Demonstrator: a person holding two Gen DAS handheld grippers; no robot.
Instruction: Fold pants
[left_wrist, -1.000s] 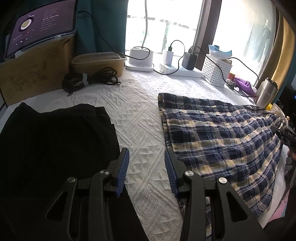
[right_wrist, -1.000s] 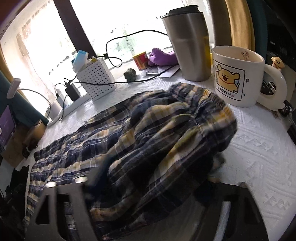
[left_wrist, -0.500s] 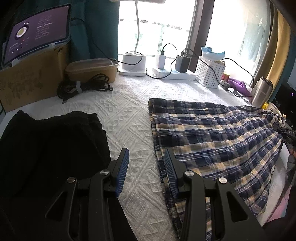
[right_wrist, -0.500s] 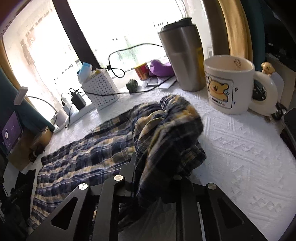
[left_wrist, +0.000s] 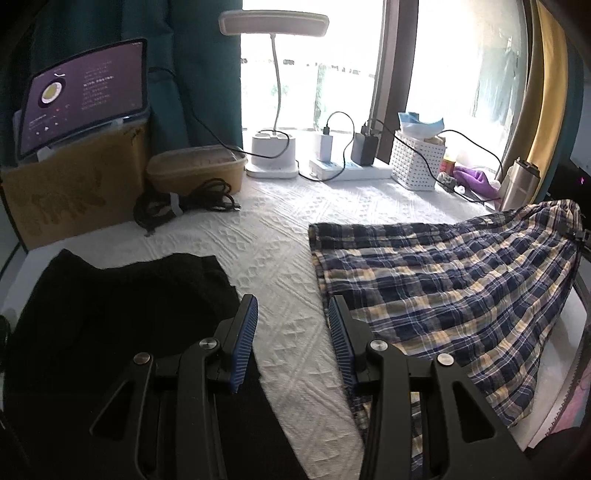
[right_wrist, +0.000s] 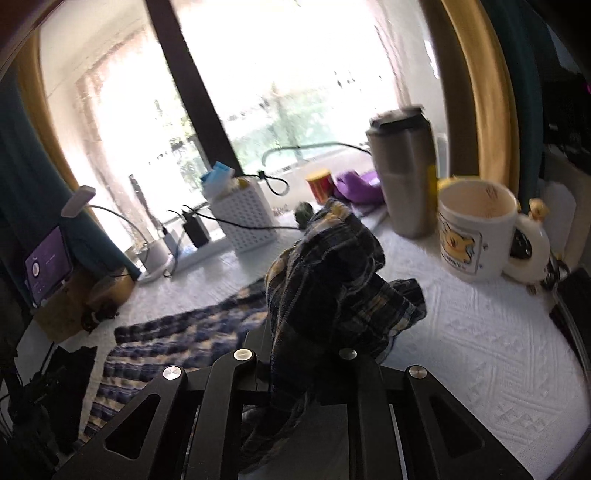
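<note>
Cloth matters most here, so take it from the left side across. Beyond the left finger of the left gripper (left_wrist: 291, 334) lies a black garment (left_wrist: 122, 314), flat and untouched; between its fingers (left_wrist: 246, 332) shows only the bare white quilted cover (left_wrist: 288, 236), the jaws standing moderately apart and gripping nothing. Just past its right finger begins the hem edge of the plaid pants (left_wrist: 443, 291), spread flat there and rising toward the far right, where the waist end hangs lifted. That lifted end sits in the right gripper (right_wrist: 295, 365), whose jaws are closing, with a bunched wad of the plaid fabric clamped between them and spilling above and in front of the fingers. To the right of that gripper stand a steel tumbler (right_wrist: 404, 173) and a cartoon mug (right_wrist: 476, 229), near the cloth. The step in hand looks like carrying the waist over toward the hems. To do it well, I would pin or pinch the near hem with the free left gripper, keep the raised end clear of the mug, and lay it down edge to edge.
</note>
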